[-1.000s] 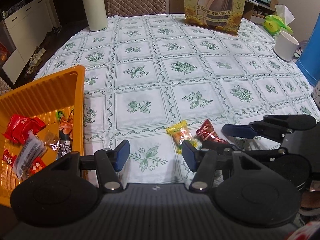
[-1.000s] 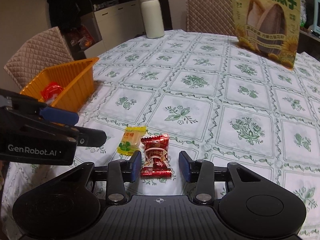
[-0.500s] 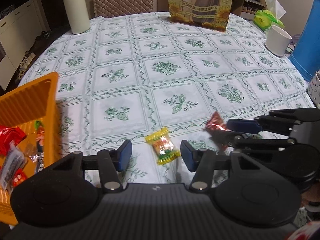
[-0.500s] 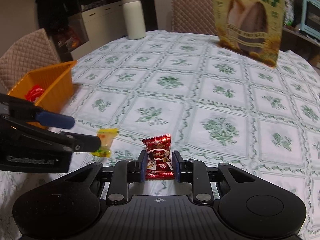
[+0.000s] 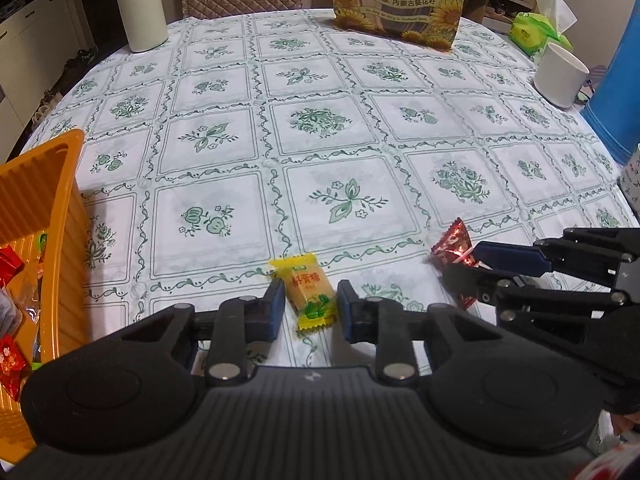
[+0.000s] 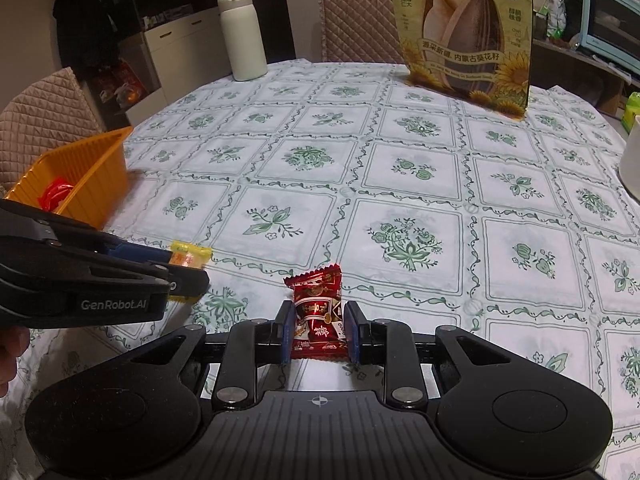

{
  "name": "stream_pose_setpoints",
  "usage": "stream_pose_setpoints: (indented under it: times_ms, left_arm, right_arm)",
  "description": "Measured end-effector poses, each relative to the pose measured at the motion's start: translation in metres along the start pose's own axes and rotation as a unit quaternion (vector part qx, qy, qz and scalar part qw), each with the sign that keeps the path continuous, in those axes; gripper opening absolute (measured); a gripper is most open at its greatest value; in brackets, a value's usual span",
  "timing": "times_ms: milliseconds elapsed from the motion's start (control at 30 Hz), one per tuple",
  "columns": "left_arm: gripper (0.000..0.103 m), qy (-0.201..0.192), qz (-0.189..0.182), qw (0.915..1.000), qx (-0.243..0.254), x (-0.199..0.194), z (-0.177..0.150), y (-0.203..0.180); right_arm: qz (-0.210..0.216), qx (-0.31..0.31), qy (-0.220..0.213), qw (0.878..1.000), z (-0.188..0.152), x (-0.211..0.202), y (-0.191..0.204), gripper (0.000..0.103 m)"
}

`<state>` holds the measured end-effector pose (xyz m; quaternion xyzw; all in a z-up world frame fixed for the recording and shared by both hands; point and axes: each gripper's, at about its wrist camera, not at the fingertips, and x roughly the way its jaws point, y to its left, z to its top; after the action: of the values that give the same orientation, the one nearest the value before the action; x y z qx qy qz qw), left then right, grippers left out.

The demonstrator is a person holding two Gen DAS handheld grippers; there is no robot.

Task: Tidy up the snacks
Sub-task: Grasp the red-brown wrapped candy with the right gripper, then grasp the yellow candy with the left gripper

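A yellow candy (image 5: 310, 296) lies on the flowered tablecloth between the pads of my left gripper (image 5: 311, 308), whose jaws are closing and touch both of its sides. From the right wrist view the same yellow candy (image 6: 188, 256) shows at the tips of the left gripper (image 6: 186, 270). My right gripper (image 6: 316, 330) is shut on a red candy (image 6: 318, 308), pads pressed against its wrapper. In the left wrist view the red candy (image 5: 454, 246) sticks out of the right gripper (image 5: 464, 264). An orange basket (image 5: 60, 184) with several wrapped snacks stands at the left.
A large sunflower-seed bag (image 5: 396, 0) stands at the table's far side, with a white bottle (image 5: 138, 4) at the far left. A white cup (image 5: 560, 76), a green tissue pack (image 5: 536, 28) and a blue container (image 5: 616, 80) line the right edge.
The left gripper slid right from the basket over the yellow candy and narrowed around it. The right gripper shut on the red candy and holds it.
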<state>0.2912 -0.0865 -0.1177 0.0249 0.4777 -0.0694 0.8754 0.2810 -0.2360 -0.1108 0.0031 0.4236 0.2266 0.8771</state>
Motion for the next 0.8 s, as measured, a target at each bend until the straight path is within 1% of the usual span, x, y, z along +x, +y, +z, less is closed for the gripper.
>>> stream_pose_setpoints:
  times_ms: [333,800]
  left_arm:
    - [0.022,0.0,-0.005,1.0,0.003,-0.003,-0.001,0.0]
    - [0.022,-0.006,-0.007,0.9999,0.009,-0.019,-0.01,-0.001]
  right_arm:
    - [0.001,-0.005,0.0,1.0,0.0,0.0,0.0,0.027]
    - [0.008,-0.003,0.01,1.0,0.0,-0.001,0.002,0.027]
